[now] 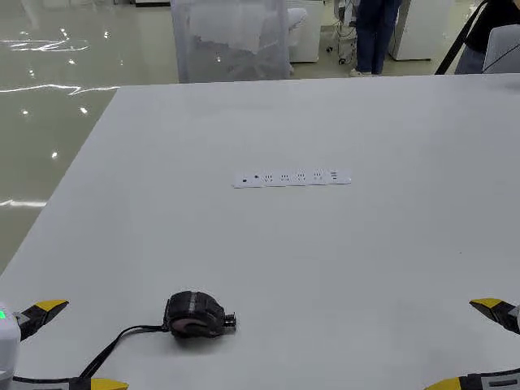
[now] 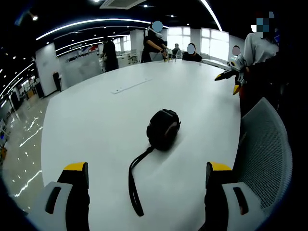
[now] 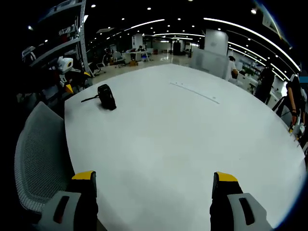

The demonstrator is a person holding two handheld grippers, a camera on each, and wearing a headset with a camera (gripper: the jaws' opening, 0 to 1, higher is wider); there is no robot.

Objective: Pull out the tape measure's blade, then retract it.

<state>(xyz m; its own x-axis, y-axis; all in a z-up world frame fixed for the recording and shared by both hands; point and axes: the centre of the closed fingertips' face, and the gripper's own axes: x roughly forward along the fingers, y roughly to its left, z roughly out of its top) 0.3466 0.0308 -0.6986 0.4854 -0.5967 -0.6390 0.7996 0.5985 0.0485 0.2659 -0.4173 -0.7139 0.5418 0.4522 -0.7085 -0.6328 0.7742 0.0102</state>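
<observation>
Left hand-held gripper (image 2: pixel 148 167), jaws apart; tape measure (image 2: pixel 163 129) just ahead, untouched.

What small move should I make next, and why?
Probably ease the left gripper forward onto the tape measure: its jaws stand open, the tape measure lies untouched on the table just ahead, blade not pulled out, and the right gripper is open farther away.

Bright, even light falls from ceiling strips (image 3: pixel 149 22), glaring off the glossy floor (image 1: pixel 49 81). Shadows on the white table (image 1: pixel 325 268) are faint. Both gripper views bend strongly at their edges.
</observation>
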